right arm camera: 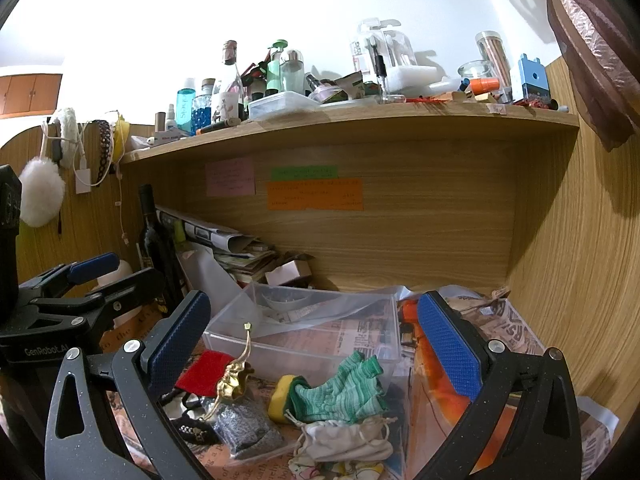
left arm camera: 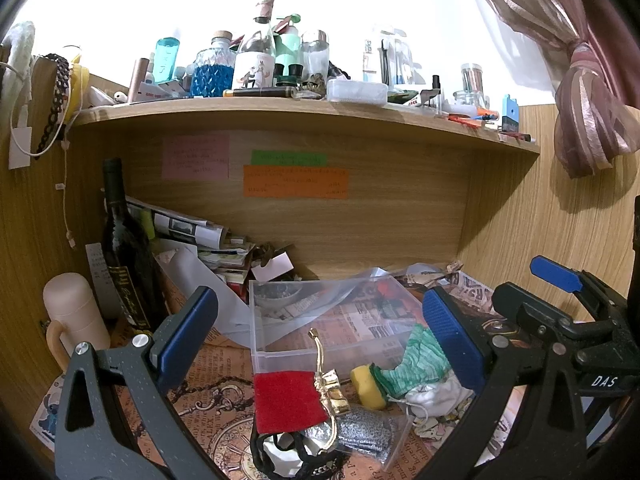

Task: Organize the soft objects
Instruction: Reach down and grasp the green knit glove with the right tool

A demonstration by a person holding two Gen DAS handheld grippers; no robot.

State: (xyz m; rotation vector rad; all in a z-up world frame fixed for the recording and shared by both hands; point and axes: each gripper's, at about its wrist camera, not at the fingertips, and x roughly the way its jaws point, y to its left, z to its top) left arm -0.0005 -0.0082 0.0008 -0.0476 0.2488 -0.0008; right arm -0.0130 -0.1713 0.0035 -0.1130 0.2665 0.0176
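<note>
A clear plastic box (left arm camera: 320, 320) (right arm camera: 308, 336) stands on the desk, open and empty. In front of it lie soft things: a red felt pouch (left arm camera: 286, 402) (right arm camera: 204, 372) with a gold ribbon (left arm camera: 332, 392), a green knit glove (left arm camera: 416, 360) (right arm camera: 344, 390) over a yellow sponge (left arm camera: 366, 386) (right arm camera: 280, 398), a white drawstring bag (left arm camera: 436, 396) (right arm camera: 348, 440), and a silver glitter pouch (left arm camera: 364, 432) (right arm camera: 248, 430). My left gripper (left arm camera: 320, 340) is open above the pile. My right gripper (right arm camera: 316, 352) is open above it too, to the right of the left one.
A dark wine bottle (left arm camera: 124, 248) and a cream flask (left arm camera: 72, 316) stand at the left. Papers (left arm camera: 192, 236) are stacked at the back. A crowded shelf (left arm camera: 304, 108) hangs overhead. Wooden walls close both sides. An orange item (right arm camera: 444, 384) lies at the right.
</note>
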